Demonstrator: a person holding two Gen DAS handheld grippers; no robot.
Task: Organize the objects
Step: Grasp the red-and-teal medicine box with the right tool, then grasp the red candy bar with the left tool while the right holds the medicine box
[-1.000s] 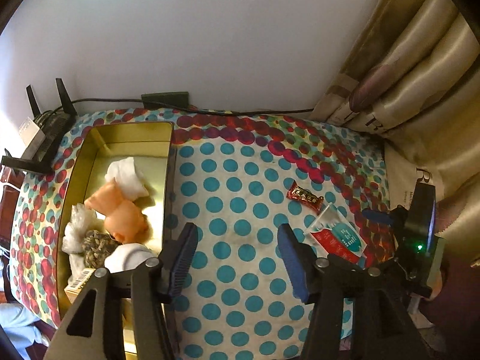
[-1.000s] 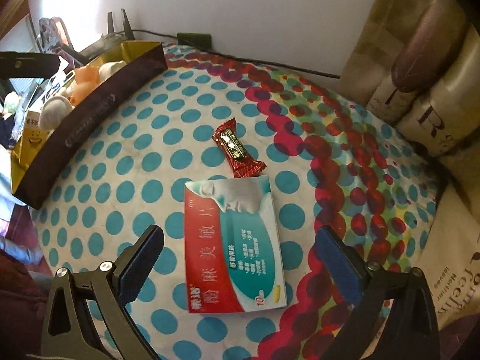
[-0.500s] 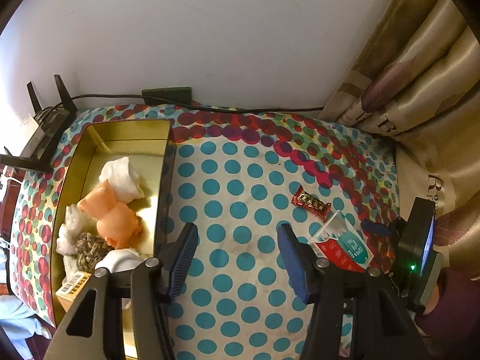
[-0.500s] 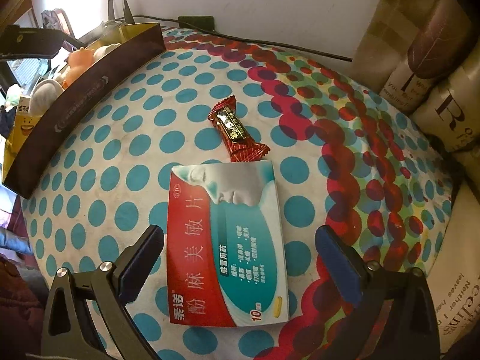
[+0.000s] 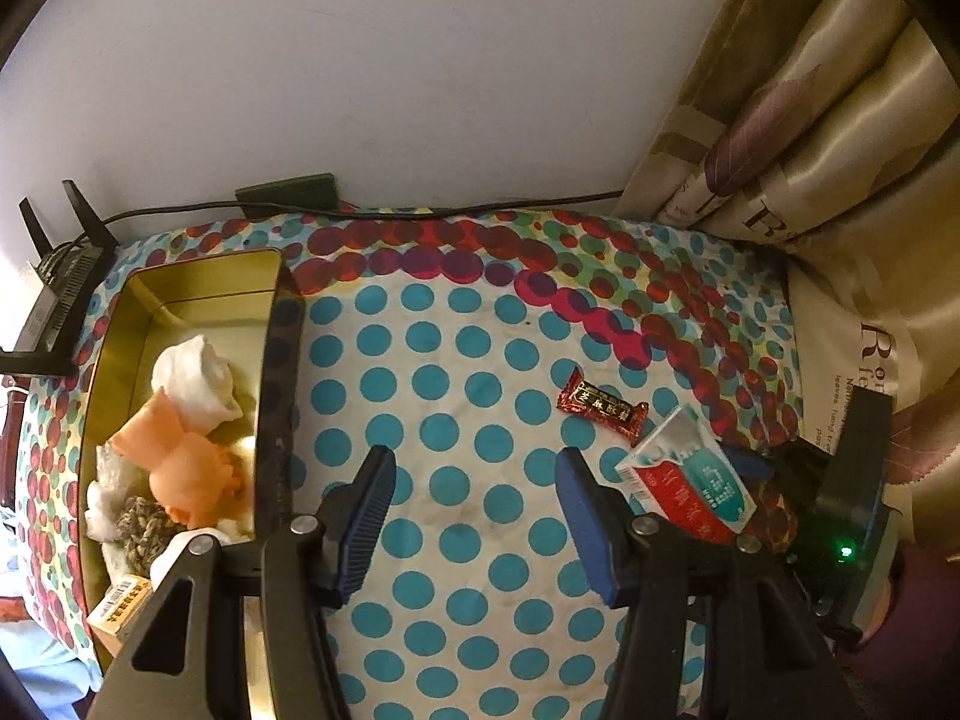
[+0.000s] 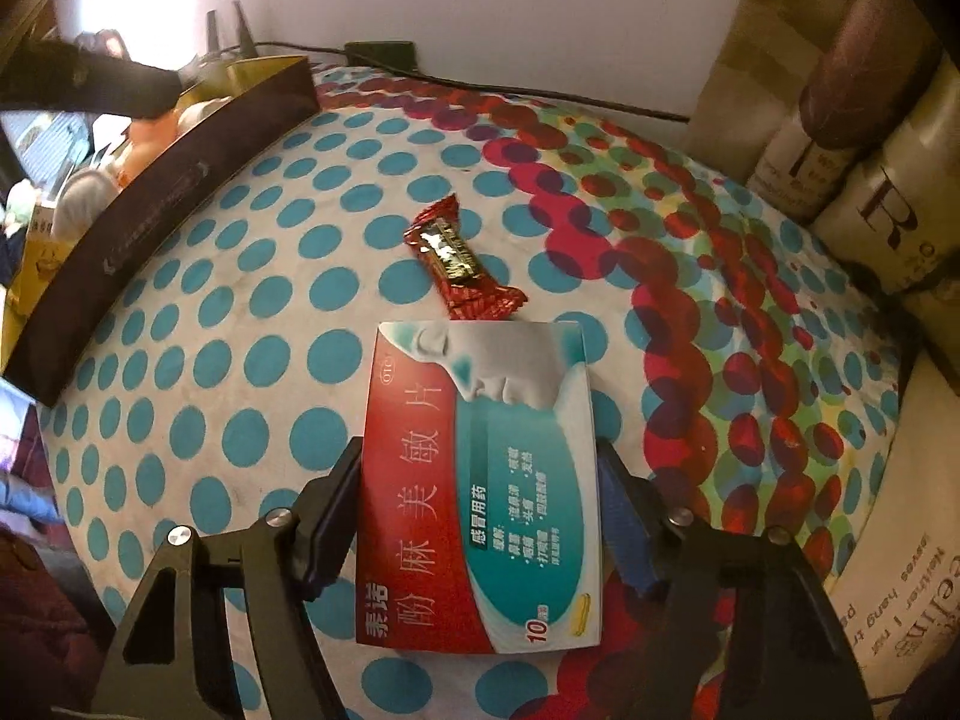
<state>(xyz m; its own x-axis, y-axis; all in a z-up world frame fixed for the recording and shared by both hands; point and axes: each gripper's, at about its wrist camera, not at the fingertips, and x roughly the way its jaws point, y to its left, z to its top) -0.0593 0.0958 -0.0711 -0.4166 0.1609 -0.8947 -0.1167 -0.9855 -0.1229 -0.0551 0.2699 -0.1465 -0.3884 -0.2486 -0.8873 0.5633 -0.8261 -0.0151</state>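
one medicine box (image 6: 480, 480) in right tongs (image 6: 480, 510), one candy (image 6: 459, 261)

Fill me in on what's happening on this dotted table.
The right tongs have closed on the red-and-teal medicine box, which looks slightly lifted. A red candy lies just beyond it. The left tongs hover open and empty beside the gold tin, which already holds toys and white bundles.

Polka-dot tablecloth (image 5: 456, 360) meets white wall (image 5: 420, 72); beige curtain (image 5: 840, 138) hangs beside.
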